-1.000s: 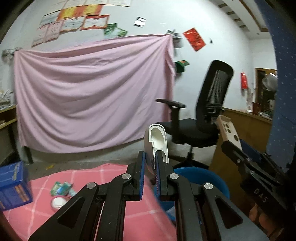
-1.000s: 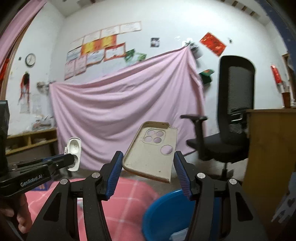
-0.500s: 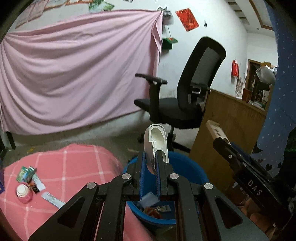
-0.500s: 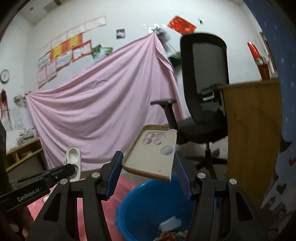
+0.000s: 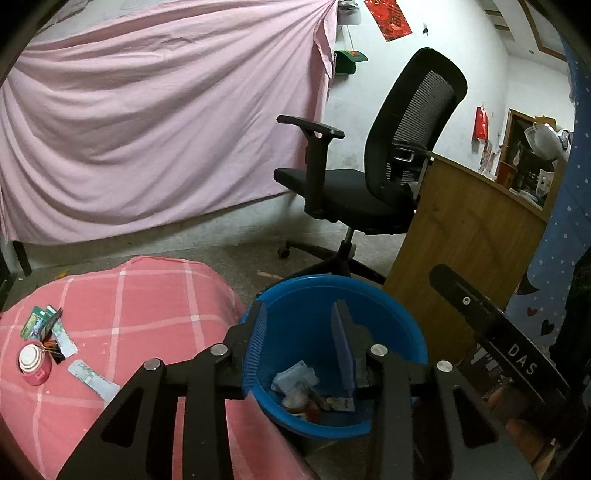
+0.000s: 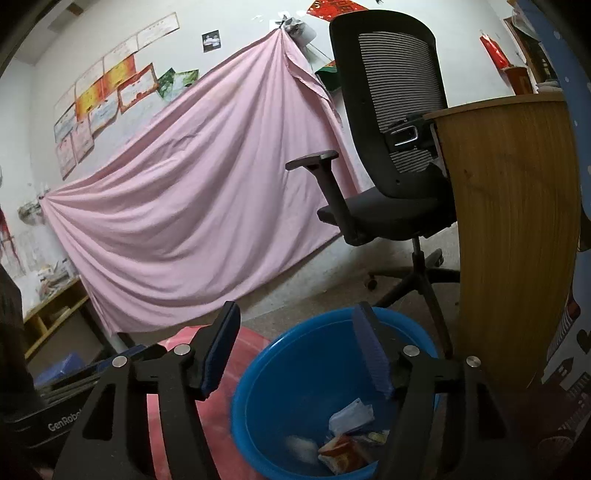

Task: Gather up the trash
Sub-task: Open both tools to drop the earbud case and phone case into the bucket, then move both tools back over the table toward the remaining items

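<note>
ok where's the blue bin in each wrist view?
Left wrist: blue bin sits lower centre, seen between the open fingers, trash inside.
Right wrist: blue bin sits bottom centre, right of the pink checked cloth.
Shared landmark: black office chair behind the bin.

1. This is a plain lived-in room used as a makeshift home office, with bare pale walls and a rough grey floor [image 5: 236,258].
2. A black mesh office chair [image 5: 373,173] stands at 1 o'clock, just beside a wooden desk [image 5: 461,236] at 3 o'clock.
3. A pink sheet [image 5: 159,122] hangs across the far wall at 11 o'clock.
4. Certificates and posters [image 6: 107,96] are stuck above the sheet, and a red paper decoration [image 5: 388,14] hangs at 12 o'clock.
5. A pink checked cloth [image 5: 147,306] covers a low surface at 8 o'clock, beside a blue plastic bin [image 5: 388,306] holding scraps.
6. Low wooden shelves [image 6: 51,306] with clutter sit at 9 o'clock in the right wrist view.
</note>
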The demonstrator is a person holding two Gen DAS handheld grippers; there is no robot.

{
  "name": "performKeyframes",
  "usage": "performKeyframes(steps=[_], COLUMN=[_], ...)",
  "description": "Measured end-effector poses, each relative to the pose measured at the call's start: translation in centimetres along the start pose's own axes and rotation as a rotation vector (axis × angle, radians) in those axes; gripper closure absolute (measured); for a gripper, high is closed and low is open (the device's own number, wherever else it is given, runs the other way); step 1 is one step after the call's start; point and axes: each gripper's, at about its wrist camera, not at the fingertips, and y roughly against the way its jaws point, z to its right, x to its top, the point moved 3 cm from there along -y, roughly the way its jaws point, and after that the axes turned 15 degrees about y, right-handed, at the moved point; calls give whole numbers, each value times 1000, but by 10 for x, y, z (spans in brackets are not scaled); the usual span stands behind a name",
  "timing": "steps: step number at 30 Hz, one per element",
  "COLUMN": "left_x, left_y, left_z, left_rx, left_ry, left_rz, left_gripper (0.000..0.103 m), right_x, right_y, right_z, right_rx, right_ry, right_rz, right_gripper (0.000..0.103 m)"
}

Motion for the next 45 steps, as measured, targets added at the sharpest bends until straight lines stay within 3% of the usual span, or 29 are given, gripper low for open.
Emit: performKeyframes(steps=[11, 14, 16, 17, 20, 23, 32, 38, 45], left_x=[12, 18, 23, 24, 28, 30, 23, 11, 0], left_y=[31, 49, 62, 68, 90, 112, 160, 181, 193], left_z=[-31, -44, -56, -61, -79, -97, -152, -180, -217], left_rx=[28, 36, 45, 50, 75, 112, 215, 273, 332], left_ry=[46, 73, 94, 105, 130, 125, 125, 110, 114], left_rz=[85, 135, 174, 196, 286, 372, 504, 555, 586], left_gripper=[51, 40, 21, 17, 4, 2, 2, 2, 2], right_x=[10, 15, 19, 21, 27, 32, 39, 39, 35], right_y=[5, 8, 11, 12, 16, 21, 28, 28, 16], right_z=[-14, -21, -27, -32, -45, -64, -128, -163, -201], right_rx=[2, 6, 13, 18, 30, 51, 96, 129, 179], right_ry=[33, 45, 51, 56, 74, 107, 227, 277, 352], right_rz=[37, 67, 92, 106, 153, 204, 330, 375, 365], right_gripper=[27, 22, 19, 17, 2, 0, 0, 0, 0])
